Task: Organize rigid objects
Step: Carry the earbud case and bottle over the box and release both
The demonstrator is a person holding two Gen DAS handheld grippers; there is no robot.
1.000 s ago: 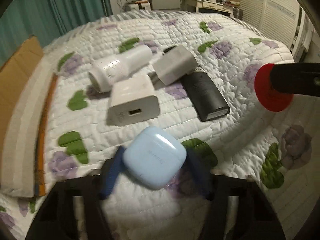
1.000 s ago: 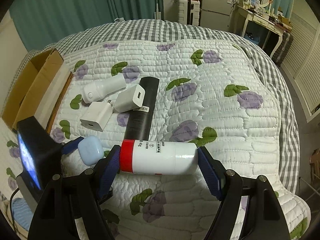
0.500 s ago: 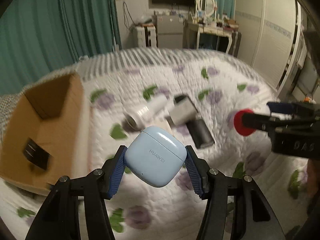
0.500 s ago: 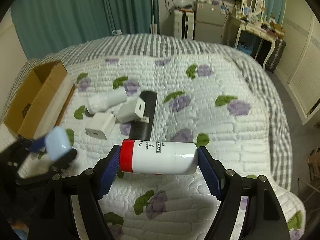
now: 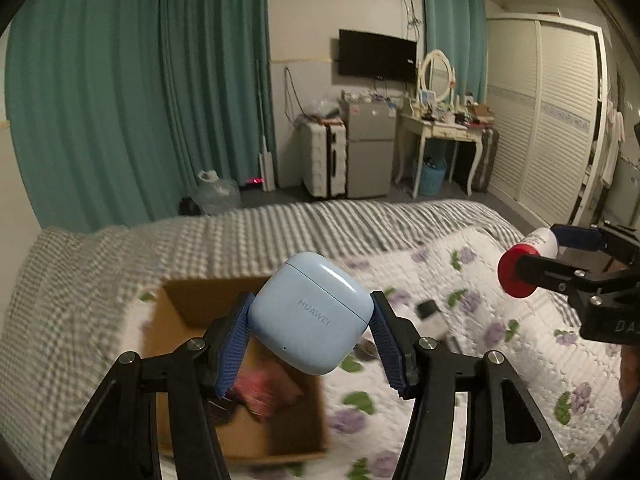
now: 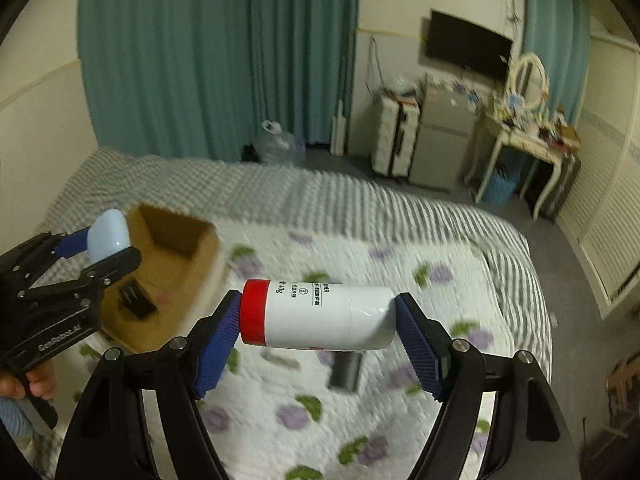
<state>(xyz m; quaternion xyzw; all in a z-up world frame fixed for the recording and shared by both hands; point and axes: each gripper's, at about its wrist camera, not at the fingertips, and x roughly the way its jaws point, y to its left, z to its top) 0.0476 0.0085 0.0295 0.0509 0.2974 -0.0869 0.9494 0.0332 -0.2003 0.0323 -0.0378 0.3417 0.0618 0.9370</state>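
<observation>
My left gripper (image 5: pixel 310 336) is shut on a light blue earbud case (image 5: pixel 312 312), held in the air above an open cardboard box (image 5: pixel 296 432) on the bed. My right gripper (image 6: pixel 320 336) is shut on a white bottle with a red cap (image 6: pixel 320 314), held sideways above the quilt. The box (image 6: pixel 200 264) also shows in the right wrist view, with a dark item inside. The left gripper with the case (image 6: pixel 108 236) shows at the left there. The bottle's red cap (image 5: pixel 516 274) shows at the right in the left wrist view.
A white charger and a black block (image 6: pixel 346 370) lie blurred on the flowered quilt (image 6: pixel 440 320). The box holds a pink item (image 5: pixel 264 392). Beyond the bed stand teal curtains, a small fridge (image 5: pixel 368 152), a dressing table and a wardrobe.
Both grippers have risen and tilted up with their objects. The left gripper has carried the earbud case left, from above the quilt to above the cardboard box.
</observation>
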